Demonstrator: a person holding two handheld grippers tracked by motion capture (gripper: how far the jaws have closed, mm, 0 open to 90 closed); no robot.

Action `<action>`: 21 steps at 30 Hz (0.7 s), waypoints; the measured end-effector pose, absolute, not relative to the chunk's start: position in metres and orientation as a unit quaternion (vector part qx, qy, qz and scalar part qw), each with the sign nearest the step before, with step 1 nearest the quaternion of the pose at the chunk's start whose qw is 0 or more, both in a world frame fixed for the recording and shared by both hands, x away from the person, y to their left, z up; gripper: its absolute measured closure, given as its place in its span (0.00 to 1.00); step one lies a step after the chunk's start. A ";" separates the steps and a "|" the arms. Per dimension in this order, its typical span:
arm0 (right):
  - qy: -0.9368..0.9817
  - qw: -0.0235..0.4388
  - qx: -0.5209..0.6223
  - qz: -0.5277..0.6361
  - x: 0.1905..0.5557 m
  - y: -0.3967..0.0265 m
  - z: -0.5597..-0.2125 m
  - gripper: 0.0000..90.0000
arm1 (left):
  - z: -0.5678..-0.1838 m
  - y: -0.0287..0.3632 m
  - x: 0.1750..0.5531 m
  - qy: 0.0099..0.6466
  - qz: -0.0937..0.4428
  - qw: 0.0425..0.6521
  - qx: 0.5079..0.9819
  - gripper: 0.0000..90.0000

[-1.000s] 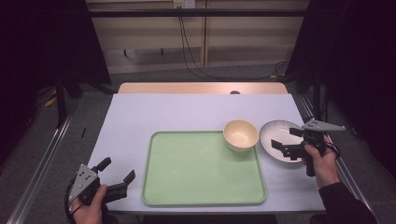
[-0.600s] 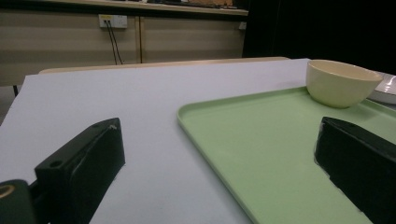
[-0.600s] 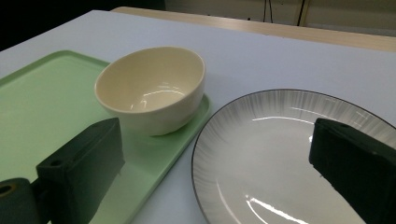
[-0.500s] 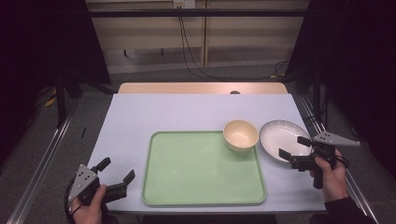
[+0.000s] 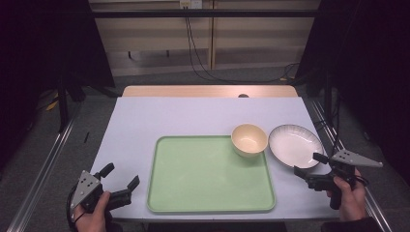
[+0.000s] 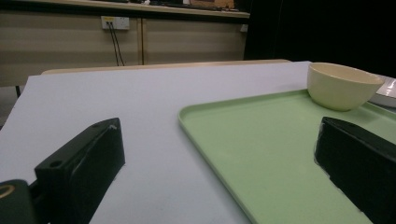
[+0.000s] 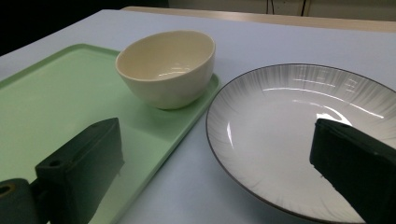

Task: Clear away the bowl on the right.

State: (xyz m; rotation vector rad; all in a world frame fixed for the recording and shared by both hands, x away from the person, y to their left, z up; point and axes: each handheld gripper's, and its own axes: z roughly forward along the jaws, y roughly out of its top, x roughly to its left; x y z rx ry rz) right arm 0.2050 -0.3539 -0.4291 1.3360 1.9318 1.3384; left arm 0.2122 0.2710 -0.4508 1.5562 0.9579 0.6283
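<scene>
The right tongs stand wide apart and hold nothing, hovering at the plate's five o'clock edge. The plate lies on the table, just beside the cream bowl at its nine o'clock, on the green tray's corner. The left tongs gape wide, empty, at the tray's eight o'clock.
</scene>
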 end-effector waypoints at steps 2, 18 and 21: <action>0.697 0.217 0.481 0.485 0.201 -0.355 -0.430 0.02 | -0.451 0.271 0.212 0.408 0.268 0.568 0.663 0.02; 0.695 0.204 0.486 0.490 0.186 -0.364 -0.439 0.01 | -0.451 0.272 0.212 0.408 0.267 0.570 0.662 0.02; 0.695 0.205 0.485 0.489 0.187 -0.363 -0.439 0.01 | -0.451 0.272 0.212 0.407 0.264 0.571 0.662 0.02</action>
